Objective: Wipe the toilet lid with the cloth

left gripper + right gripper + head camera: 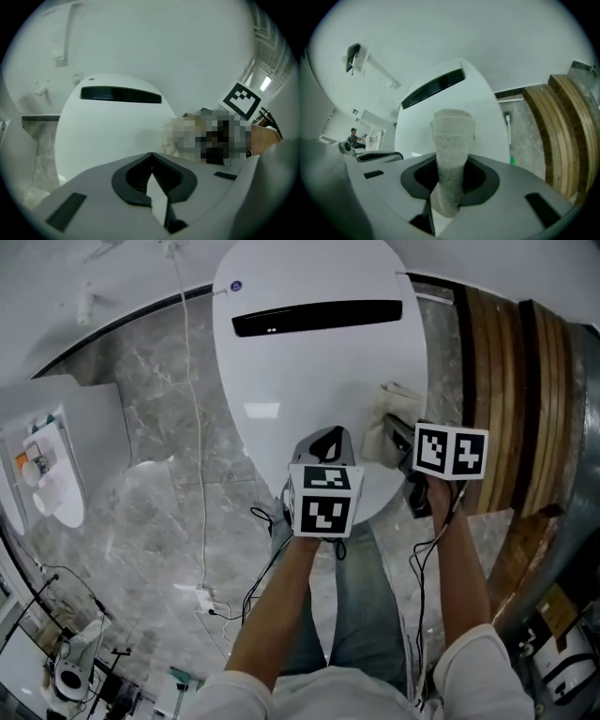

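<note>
The white toilet lid (309, 371) is closed, with a black strip (317, 317) near its back. A folded beige-grey cloth (387, 418) lies against the lid's right edge, and my right gripper (398, 432) is shut on it. In the right gripper view the cloth (451, 150) stands up between the closed jaws, in front of the lid (454, 103). My left gripper (328, 442) hovers over the lid's front end, shut with nothing in it. In the left gripper view its jaws (151, 165) meet in front of the lid (108, 136).
Grey marble floor (159, 474) surrounds the toilet. Curved wooden slats (511, 399) run along the right. A white cable (195, 427) leads down to a power strip (208, 599). A brush with a green part (509, 140) lies right of the toilet. The person's legs (366, 615) are below.
</note>
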Motion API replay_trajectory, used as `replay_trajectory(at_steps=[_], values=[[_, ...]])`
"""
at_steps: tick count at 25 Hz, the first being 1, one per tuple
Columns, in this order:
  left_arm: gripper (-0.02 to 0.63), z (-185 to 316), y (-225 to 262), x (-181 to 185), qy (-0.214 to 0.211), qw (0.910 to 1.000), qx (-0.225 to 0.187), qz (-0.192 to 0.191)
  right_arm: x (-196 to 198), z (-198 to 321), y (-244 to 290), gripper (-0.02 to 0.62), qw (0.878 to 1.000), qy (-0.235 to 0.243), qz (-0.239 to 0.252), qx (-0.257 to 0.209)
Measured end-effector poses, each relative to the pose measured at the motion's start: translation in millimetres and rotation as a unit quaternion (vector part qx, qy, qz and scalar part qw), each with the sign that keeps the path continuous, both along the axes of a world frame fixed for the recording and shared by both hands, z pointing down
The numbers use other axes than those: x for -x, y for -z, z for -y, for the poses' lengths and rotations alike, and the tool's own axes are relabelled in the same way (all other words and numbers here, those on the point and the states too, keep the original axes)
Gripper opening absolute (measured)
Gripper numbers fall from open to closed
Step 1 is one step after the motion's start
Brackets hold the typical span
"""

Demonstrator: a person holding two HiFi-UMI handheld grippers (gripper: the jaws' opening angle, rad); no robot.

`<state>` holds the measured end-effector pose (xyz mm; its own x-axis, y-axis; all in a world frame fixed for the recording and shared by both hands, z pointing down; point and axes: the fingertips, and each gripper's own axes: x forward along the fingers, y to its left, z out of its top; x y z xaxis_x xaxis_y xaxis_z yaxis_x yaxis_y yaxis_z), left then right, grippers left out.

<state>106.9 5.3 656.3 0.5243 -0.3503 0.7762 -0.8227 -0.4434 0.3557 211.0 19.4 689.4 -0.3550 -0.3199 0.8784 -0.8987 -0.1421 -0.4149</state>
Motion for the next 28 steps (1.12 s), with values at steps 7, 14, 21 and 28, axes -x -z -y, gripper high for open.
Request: replay_trajectory(at_steps=[7, 14, 21, 28], values=[[0.014, -12.3, -8.5, 149.6, 0.090, 0.9956, 0.010, 0.025, 167.5, -7.6, -3.1, 0.097, 0.993, 0.117, 0.032, 0.012], [0.014, -28.3, -18.6, 222.0, 0.148, 0.9884, 0.022, 0.028, 258.2, -21.6, -15.9, 0.097, 0.983, 0.171, 0.056, 0.035], [0.014, -33.9, -21.9, 180.0, 0.121, 0.9921, 0.027, 0.020, 207.3, -34.0, -18.9, 0.097, 0.988, 0.143, 0.047, 0.042], [0.014, -43.0, -16.9, 57.8, 0.054, 0.9978, 0.037, 0.002, 77.2, -54.9, -19.3, 0.097, 0.996, 0.074, 0.029, 0.043]])
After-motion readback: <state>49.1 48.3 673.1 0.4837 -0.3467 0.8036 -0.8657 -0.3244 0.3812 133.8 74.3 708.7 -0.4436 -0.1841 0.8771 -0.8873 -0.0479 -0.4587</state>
